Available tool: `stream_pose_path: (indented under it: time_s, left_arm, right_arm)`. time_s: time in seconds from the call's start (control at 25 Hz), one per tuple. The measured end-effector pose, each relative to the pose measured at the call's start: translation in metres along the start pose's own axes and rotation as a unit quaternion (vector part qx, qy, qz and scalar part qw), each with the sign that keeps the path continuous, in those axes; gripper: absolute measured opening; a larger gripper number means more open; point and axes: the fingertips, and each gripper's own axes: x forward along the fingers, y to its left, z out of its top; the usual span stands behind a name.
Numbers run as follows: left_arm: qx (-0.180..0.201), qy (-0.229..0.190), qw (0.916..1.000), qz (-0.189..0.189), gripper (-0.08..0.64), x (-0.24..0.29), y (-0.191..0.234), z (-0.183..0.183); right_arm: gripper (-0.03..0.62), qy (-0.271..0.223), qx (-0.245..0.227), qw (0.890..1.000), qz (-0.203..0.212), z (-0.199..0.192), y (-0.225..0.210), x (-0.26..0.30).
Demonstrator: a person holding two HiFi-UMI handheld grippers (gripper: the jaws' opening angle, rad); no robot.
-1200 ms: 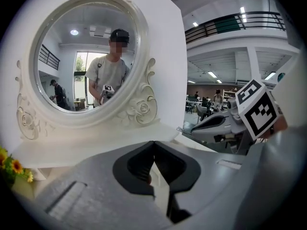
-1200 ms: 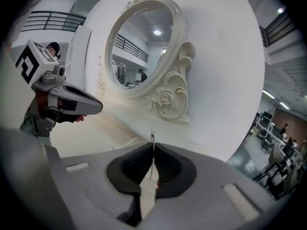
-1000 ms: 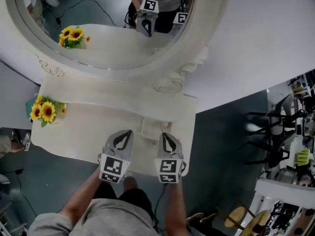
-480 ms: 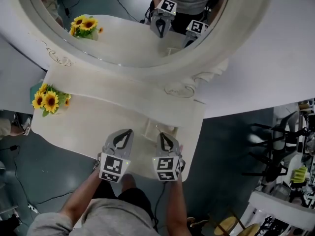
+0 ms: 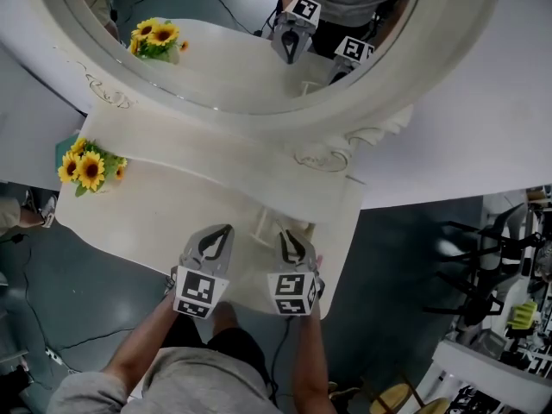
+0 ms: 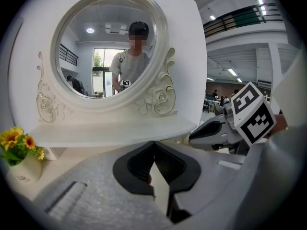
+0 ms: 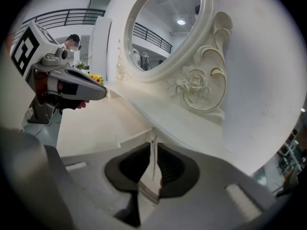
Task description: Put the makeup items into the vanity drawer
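The left claw (image 6: pixel 153 144) hovers over the front edge of the white table (image 5: pixel 155 222) with its tips meeting and nothing between them, so it looks idle for now. Just beside it, the right claw (image 7: pixel 153 145) points down at the small open drawer (image 5: pixel 261 224). Its jaws have just been opening and now stand slightly apart, with a thin pale stick (image 7: pixel 153 159) upright between them. This is probably a slim makeup item, and a sliver of gap on each side suggests it is no longer pinched. The step in hand seems to be letting this item go into the drawer, where its lower end appears to reach, though I cannot tell whether it is resting there. The next move calls for widening the jaws a little more and lifting straight back without dragging the stick out. Beyond the drawer are the raised shelf, the sunflowers (image 5: pixel 86 169) at the left, and the round mirror (image 5: pixel 233 67).
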Motion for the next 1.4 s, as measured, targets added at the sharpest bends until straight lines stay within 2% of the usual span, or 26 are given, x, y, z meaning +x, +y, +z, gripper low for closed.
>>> stream_pose_path:
  time_s: [0.08,0.12,0.16,0.64,0.76,0.88,1.08,1.4]
  left_arm:
    - [0.0,0.0,1.0,0.0,0.011,-0.001,0.0,-0.001]
    - [0.001,0.001,1.0,0.001,0.011,-0.001,-0.001,-0.001]
    - [0.002,0.001,1.0,0.001,0.011,-0.001,-0.001,-0.001]
    - [0.015,-0.011,0.9998,-0.003,0.011,-0.011,-0.002,0.011]
    - [0.021,-0.025,0.9995,-0.007,0.011,-0.016,-0.007,0.025]
    - [0.03,-0.043,0.9985,-0.014,0.011,-0.023,-0.014,0.044]
    - [0.052,-0.079,0.9948,-0.039,0.011,-0.028,-0.032,0.08]
    - [0.087,-0.126,0.9835,-0.095,0.011,-0.042,-0.079,0.123]
  right_arm:
    - [0.074,-0.004,0.013,1.0,0.002,0.001,0.001,0.0]
    - [0.117,-0.006,0.017,1.0,0.003,0.001,0.001,-0.001]
    - [0.124,-0.008,0.019,1.0,0.003,0.001,0.001,-0.001]
    - [0.124,-0.023,0.026,0.999,-0.014,0.011,-0.002,-0.015]
    - [0.124,-0.04,0.032,0.998,-0.029,0.019,-0.007,-0.028]
    - [0.124,-0.071,0.059,0.994,-0.049,0.03,-0.017,-0.048]
    - [0.123,-0.126,0.095,0.98,-0.117,0.046,-0.047,-0.096]
    - [0.097,-0.193,0.156,0.937,-0.245,0.036,-0.08,-0.191]
